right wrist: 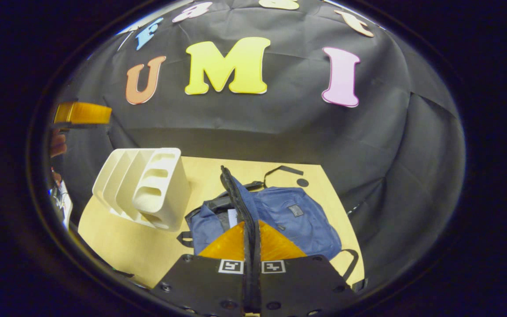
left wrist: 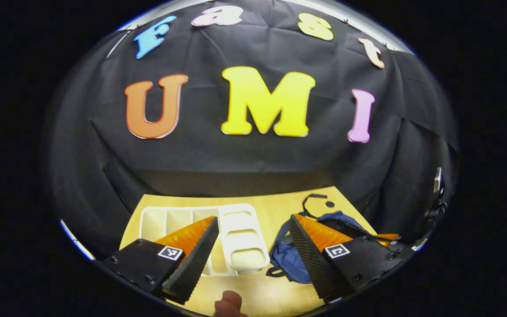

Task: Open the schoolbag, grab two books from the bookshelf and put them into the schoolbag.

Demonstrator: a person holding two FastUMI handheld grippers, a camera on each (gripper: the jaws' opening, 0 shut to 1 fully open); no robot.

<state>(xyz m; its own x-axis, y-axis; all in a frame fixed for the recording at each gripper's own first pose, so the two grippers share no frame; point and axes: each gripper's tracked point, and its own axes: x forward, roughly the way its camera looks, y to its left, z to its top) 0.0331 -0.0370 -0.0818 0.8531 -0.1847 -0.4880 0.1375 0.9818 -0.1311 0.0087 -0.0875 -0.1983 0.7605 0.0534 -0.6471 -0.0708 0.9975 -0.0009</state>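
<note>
The blue schoolbag (right wrist: 297,215) lies on the wooden table (right wrist: 121,242), right of the white slotted bookshelf (right wrist: 156,189). My right gripper (right wrist: 251,226) is shut on the bag's black zippered edge (right wrist: 236,193), which rises as a raised strip above the fingers, leaving the bag's mouth partly open on its left side. My left gripper (left wrist: 253,219) is open and hangs above the table's near side, with the bookshelf (left wrist: 240,237) ahead-left and the schoolbag (left wrist: 291,259) ahead-right. The shelf's slots show bare white walls. In the right gripper view the left gripper (right wrist: 82,113) sits high at far left.
A thumb (left wrist: 229,304) shows at the bottom edge of the left gripper view. Black straps (right wrist: 280,169) trail from the bag toward the table's far edge. The black cloth wall stands just behind the table (left wrist: 275,204).
</note>
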